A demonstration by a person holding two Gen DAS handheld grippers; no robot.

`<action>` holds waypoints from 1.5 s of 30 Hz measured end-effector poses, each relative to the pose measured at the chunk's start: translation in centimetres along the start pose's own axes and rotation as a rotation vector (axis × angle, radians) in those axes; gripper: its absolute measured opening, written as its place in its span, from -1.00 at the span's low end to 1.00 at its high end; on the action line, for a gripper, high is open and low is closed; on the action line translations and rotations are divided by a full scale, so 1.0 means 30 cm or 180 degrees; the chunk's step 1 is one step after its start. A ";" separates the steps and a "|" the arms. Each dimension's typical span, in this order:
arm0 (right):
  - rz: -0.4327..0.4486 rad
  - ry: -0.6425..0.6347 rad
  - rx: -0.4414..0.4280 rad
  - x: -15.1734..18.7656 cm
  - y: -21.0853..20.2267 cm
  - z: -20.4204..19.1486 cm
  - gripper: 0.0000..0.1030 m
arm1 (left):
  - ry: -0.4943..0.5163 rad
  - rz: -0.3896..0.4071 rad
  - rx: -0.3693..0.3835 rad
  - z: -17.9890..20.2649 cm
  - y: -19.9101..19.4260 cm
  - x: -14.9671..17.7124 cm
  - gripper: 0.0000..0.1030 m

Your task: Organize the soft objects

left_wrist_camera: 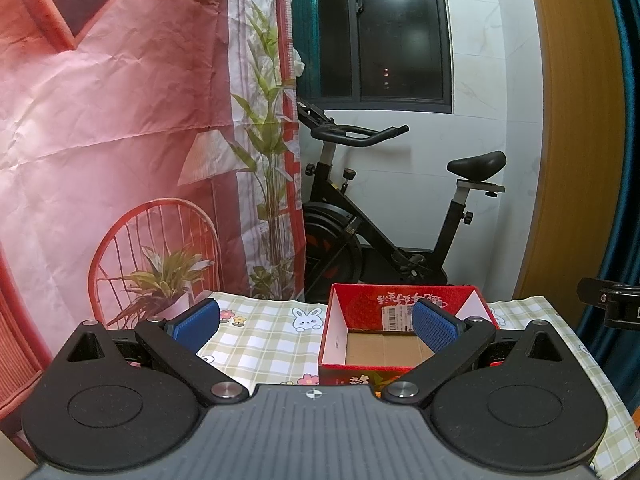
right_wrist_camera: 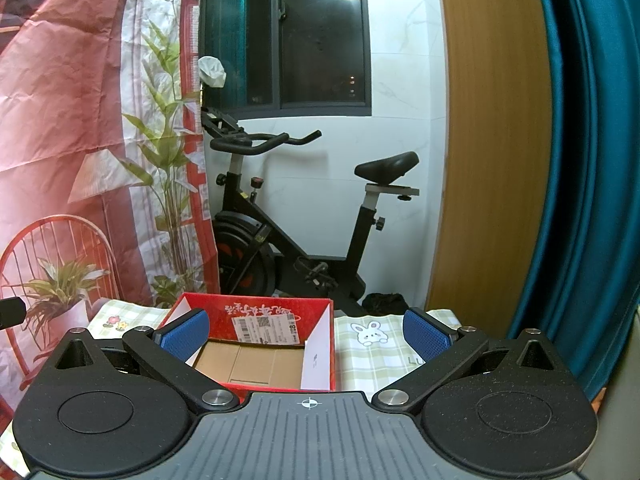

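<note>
We hold the left gripper (left_wrist_camera: 316,322) and right gripper (right_wrist_camera: 306,334) spread wide, gripping nothing. Beyond them the red cardboard box (left_wrist_camera: 404,336) sits empty toward the far edge of the checked tablecloth (left_wrist_camera: 260,336). We see no soft objects; reaching blind risks knocking the light box off that edge.

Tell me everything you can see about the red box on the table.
The red box is an open, lidless cardboard carton, red outside with printed characters, white on its side walls inside, with a brown floor. A white shipping label with a barcode is stuck on its far inner wall. It looks empty and stands upright on the checked tablecloth. Nothing else touches it.
</note>
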State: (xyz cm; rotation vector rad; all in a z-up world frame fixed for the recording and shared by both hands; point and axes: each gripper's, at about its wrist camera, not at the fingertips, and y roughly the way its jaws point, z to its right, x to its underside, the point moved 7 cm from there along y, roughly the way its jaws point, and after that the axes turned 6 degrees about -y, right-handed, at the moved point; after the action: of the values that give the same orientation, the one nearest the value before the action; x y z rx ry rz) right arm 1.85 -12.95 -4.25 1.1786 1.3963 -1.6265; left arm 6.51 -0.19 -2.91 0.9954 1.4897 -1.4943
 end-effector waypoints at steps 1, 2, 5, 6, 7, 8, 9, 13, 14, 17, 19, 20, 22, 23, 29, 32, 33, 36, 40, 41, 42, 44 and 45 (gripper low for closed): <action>0.0001 0.0000 -0.0001 0.000 0.000 0.000 0.99 | -0.0001 -0.0002 -0.0002 -0.001 0.001 0.002 1.00; 0.0000 0.0001 -0.0002 0.000 0.000 -0.001 0.99 | -0.0003 -0.0004 -0.0003 0.000 0.000 0.003 1.00; 0.0002 -0.0003 0.0000 0.000 -0.001 -0.001 0.99 | -0.0008 0.0003 -0.0002 -0.003 -0.001 0.003 1.00; 0.0002 -0.0002 0.0000 0.000 0.000 0.000 0.99 | -0.0008 0.0007 -0.0001 -0.004 -0.001 0.002 1.00; 0.0002 -0.0002 0.0001 0.000 0.000 0.000 0.99 | -0.0008 0.0009 -0.0002 -0.004 -0.001 0.002 1.00; 0.0002 -0.0002 0.0001 0.000 0.000 0.000 0.99 | -0.0009 0.0008 -0.0002 -0.004 -0.001 0.002 1.00; 0.0002 -0.0002 0.0001 0.000 0.000 -0.001 0.99 | -0.0012 0.0004 -0.0003 -0.004 -0.001 0.001 1.00; 0.0001 -0.0003 0.0004 0.000 -0.001 -0.001 0.99 | -0.0030 0.0003 0.0000 -0.008 -0.002 0.002 1.00; 0.0002 -0.0004 0.0002 0.000 -0.001 0.000 0.99 | -0.0039 0.0005 0.0000 -0.008 -0.004 0.001 1.00; 0.0007 -0.0003 -0.0005 0.000 -0.001 -0.002 0.99 | -0.0059 0.0000 -0.0001 -0.007 -0.005 0.002 1.00; 0.0006 -0.0003 -0.0002 0.000 -0.001 -0.002 0.99 | -0.0068 -0.0004 -0.0002 -0.007 -0.005 0.003 1.00; 0.0005 -0.0002 -0.0004 0.000 -0.001 -0.003 0.99 | -0.0070 -0.0003 -0.0003 -0.007 -0.005 0.003 1.00; 0.0008 -0.0002 -0.0004 0.000 -0.002 -0.003 0.99 | -0.0081 0.0007 0.0000 -0.009 -0.004 0.003 1.00; 0.0010 -0.0003 -0.0009 0.000 -0.001 -0.002 0.99 | -0.0088 0.0003 -0.0001 -0.010 -0.002 0.004 1.00; 0.0051 0.0227 -0.0221 0.015 0.000 0.004 0.99 | -0.0164 -0.0012 -0.0005 -0.028 0.021 0.025 1.00; 0.0144 0.0441 -0.0424 0.051 0.013 0.017 0.99 | -0.0112 0.0026 -0.0026 -0.036 0.038 0.056 1.00; 0.0253 0.0496 -0.0508 0.070 0.017 0.017 0.99 | -0.0110 -0.0004 -0.0028 -0.037 0.047 0.069 1.00; 0.0394 0.0514 -0.0521 0.120 0.030 0.029 0.99 | -0.0165 -0.0106 0.0022 -0.042 0.086 0.112 1.00; 0.0291 0.0373 -0.0433 0.210 0.083 0.003 0.99 | -0.0420 -0.0260 0.0166 -0.085 0.172 0.167 1.00; 0.0252 0.0342 -0.0443 0.234 0.096 -0.009 0.99 | -0.0416 -0.0214 0.0172 -0.100 0.195 0.174 1.00; 0.0204 0.0311 -0.0464 0.257 0.109 -0.021 0.99 | -0.0431 -0.0260 0.0176 -0.104 0.212 0.192 1.00; 0.0107 0.0254 -0.0496 0.304 0.128 -0.056 0.99 | -0.0312 -0.0195 0.0122 -0.124 0.253 0.216 1.00; 0.0038 0.0240 -0.0570 0.325 0.143 -0.066 0.99 | -0.0312 -0.0245 0.0120 -0.123 0.266 0.235 1.00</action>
State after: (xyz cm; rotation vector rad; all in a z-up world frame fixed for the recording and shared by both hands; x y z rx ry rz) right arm 2.66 -11.23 -14.92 1.1508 1.5447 -1.4290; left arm 11.18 3.46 -12.50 0.8824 1.4493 -1.6078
